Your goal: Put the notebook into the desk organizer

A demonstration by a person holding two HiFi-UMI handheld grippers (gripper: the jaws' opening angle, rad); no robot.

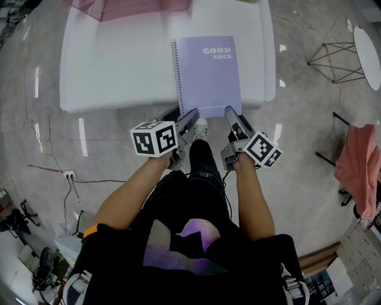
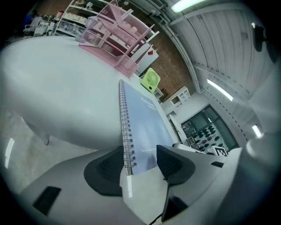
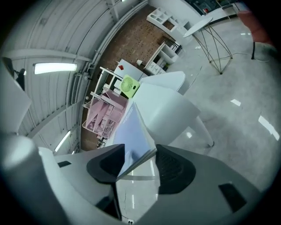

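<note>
The pink desk organizer stands at the far edge of the desk, left of centre. Bare white top lies between it and the notebook. The left hand-held gripper straddles the notebook's spiral-side near corner, jaws wide apart. The lavender notebook lies flat, its near edge jutting past the desk's front edge. The right hand-held gripper, also open, straddles the other near corner.

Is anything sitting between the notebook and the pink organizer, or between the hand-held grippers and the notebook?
Nothing visible. Bare table lies between the notebook and the organizer. The left hand-held gripper and the right hand-held gripper straddle its near corners, jaws open.
</note>
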